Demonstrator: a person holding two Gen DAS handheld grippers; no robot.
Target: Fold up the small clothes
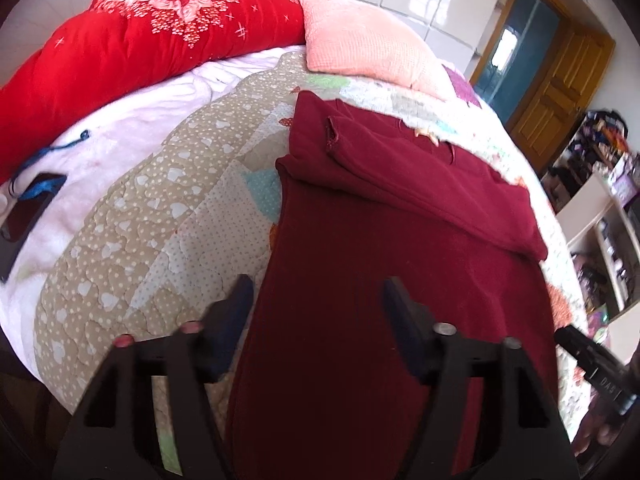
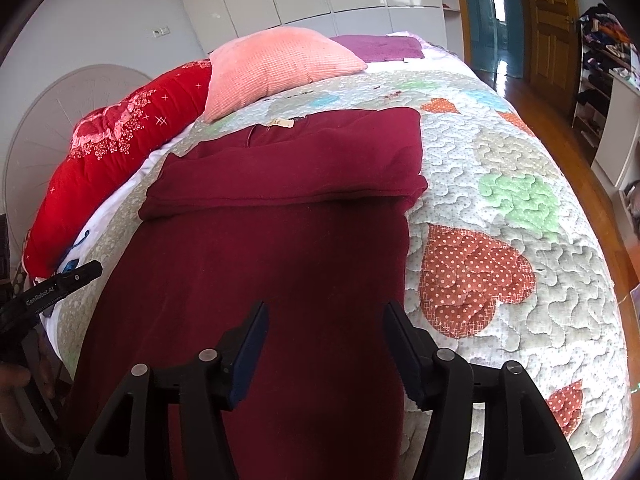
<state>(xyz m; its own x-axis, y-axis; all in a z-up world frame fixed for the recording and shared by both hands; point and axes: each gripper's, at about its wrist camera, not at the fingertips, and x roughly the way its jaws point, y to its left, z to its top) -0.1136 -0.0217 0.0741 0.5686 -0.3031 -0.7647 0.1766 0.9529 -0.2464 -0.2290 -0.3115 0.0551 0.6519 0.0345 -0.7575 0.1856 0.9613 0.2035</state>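
Note:
A dark red garment (image 1: 392,264) lies flat on the quilted bed; its far part is folded over into a thick band across the top. It also shows in the right wrist view (image 2: 280,248). My left gripper (image 1: 318,284) is open and empty, hovering over the garment's near left edge. My right gripper (image 2: 324,312) is open and empty, over the garment's near right side. The right gripper's body shows at the lower right of the left wrist view (image 1: 592,364), and the left gripper's body at the left of the right wrist view (image 2: 52,288).
The patchwork quilt (image 2: 520,208) covers the bed. A pink pillow (image 2: 276,68) and a red floral duvet (image 1: 132,48) lie at the far end. A phone (image 1: 24,216) with a blue cord lies on the white blanket at left. Shelves (image 1: 600,216) and a wooden door (image 2: 552,24) stand beyond the bed at right.

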